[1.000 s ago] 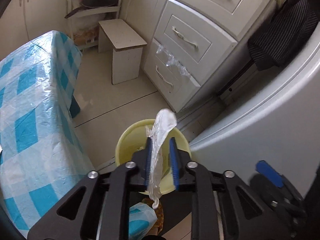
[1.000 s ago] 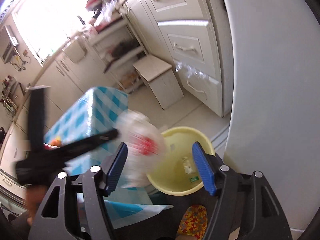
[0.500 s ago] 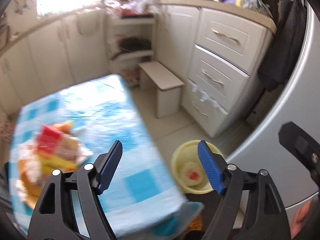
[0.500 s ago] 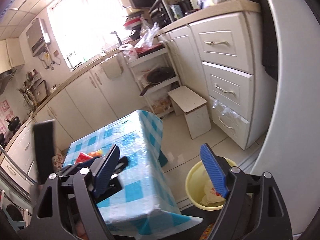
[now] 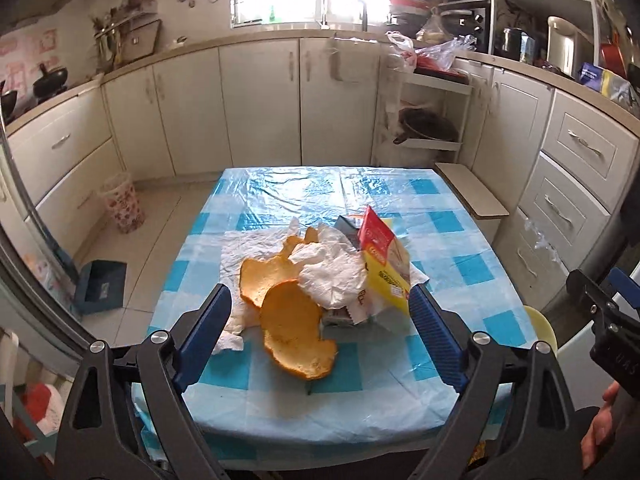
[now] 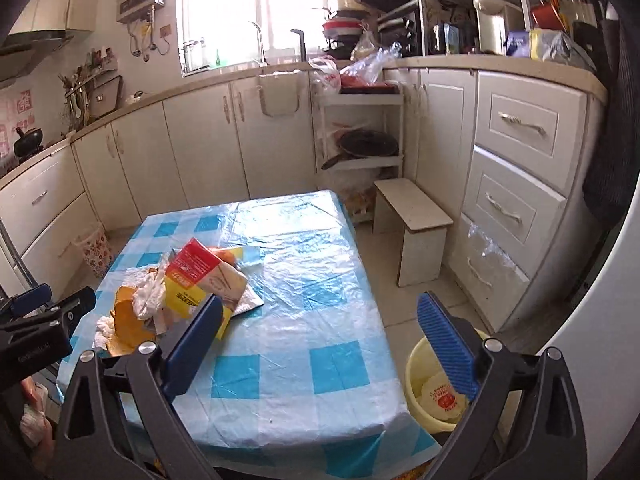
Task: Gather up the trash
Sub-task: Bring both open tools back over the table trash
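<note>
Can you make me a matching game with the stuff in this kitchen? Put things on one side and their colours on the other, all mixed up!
Things:
1. peel
2. bin on the floor
3. crumpled paper towel
4. tablecloth

Colours:
A. white
B. blue and white checks
C. orange
D. pale yellow

Pairs: 1-C, 2-D, 3-A, 4-B

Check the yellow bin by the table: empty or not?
Not empty: the yellow bin holds a white wrapper with red print.
</note>
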### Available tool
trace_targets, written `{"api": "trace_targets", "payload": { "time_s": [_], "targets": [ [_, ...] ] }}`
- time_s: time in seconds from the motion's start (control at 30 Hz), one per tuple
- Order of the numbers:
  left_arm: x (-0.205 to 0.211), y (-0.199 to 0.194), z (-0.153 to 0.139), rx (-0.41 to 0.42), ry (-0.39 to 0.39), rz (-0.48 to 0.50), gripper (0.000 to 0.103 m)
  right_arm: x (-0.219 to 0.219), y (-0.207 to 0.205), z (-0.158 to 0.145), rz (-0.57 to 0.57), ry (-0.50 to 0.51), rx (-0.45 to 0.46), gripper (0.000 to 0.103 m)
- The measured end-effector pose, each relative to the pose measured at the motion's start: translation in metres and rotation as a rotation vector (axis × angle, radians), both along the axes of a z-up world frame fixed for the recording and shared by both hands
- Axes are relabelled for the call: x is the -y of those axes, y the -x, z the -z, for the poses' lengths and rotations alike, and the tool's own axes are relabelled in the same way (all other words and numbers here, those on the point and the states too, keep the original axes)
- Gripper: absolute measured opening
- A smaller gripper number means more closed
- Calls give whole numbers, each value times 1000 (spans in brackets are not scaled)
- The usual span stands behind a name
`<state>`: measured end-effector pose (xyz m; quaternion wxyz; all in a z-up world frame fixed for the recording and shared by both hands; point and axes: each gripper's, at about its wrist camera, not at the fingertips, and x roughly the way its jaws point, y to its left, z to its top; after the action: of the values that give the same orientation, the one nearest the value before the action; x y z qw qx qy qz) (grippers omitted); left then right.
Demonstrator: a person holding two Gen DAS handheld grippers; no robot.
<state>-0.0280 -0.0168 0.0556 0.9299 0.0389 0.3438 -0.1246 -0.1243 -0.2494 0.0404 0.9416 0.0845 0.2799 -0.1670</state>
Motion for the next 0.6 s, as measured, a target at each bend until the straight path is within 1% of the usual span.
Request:
{"api": "trace_targets", "payload": {
  "time_s": [0.1,0.2,0.3,0.43,0.6],
  "targets": [
    [-13,0,5,4,2,-22,86,-17,-12,8,-35,46,-39,94],
    [-23,-3,10,-15,24,-33,86,-29,-18,13,-50,81,-52,94],
    [-24,-4,13,-27,30,-33,86,-38,-21,16,-55,107,-60,94],
    [-23,0,14,-14,16,-30,86,-40,-21,16,-57,115,-59,95],
    [-22,-1,17,-22,11,-35,86,-38,-19,15,-50,107,-52,95]
  ]
}}
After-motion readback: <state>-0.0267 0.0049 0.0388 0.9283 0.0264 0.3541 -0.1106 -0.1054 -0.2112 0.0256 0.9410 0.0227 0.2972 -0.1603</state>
